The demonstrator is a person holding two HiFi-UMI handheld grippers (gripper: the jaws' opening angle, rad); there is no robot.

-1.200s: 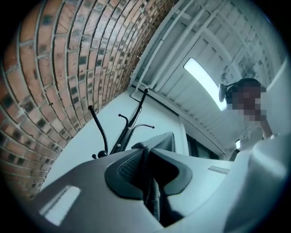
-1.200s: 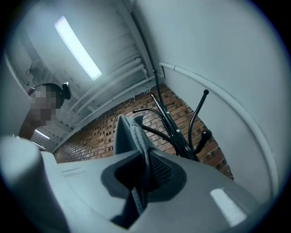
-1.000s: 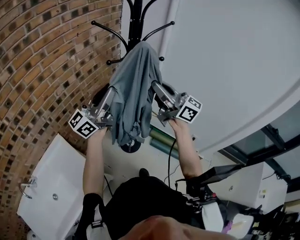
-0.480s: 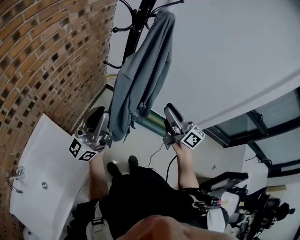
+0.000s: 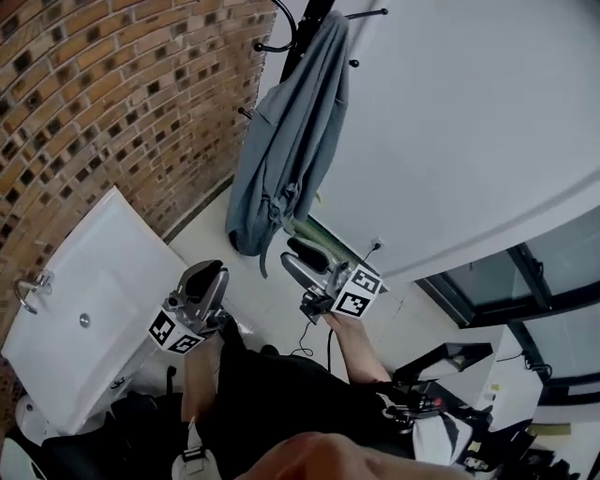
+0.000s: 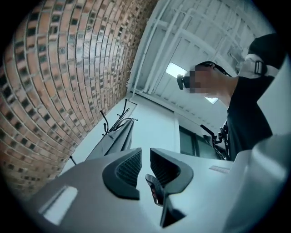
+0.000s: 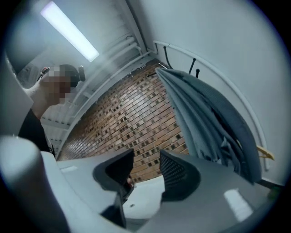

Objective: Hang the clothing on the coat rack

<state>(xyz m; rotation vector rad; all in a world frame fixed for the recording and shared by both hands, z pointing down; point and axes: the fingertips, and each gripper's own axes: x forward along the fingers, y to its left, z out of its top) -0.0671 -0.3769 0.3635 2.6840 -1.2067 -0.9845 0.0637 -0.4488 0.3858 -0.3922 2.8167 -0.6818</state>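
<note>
Both the left gripper [image 5: 208, 278] and right gripper [image 5: 298, 265] are empty, jaws apart, below the grey garment [image 5: 292, 136] draped on the coat rack [image 5: 310, 22], likely limp, light cloth best pinched at a fold

The garment [image 5: 291, 141] is slate grey, the coat rack [image 5: 305, 37] black, the left wall [image 5: 112, 112] red-brown brick with pale mortar, the right wall [image 5: 450, 122] plain white.

— Where's the garment [image 5: 286, 150]?
— On the black rack [image 5: 306, 34], hung from a hook near the top
— How does it sit?
— Grey-blue, limp, draped long down along the pole, folds running lengthwise
</note>
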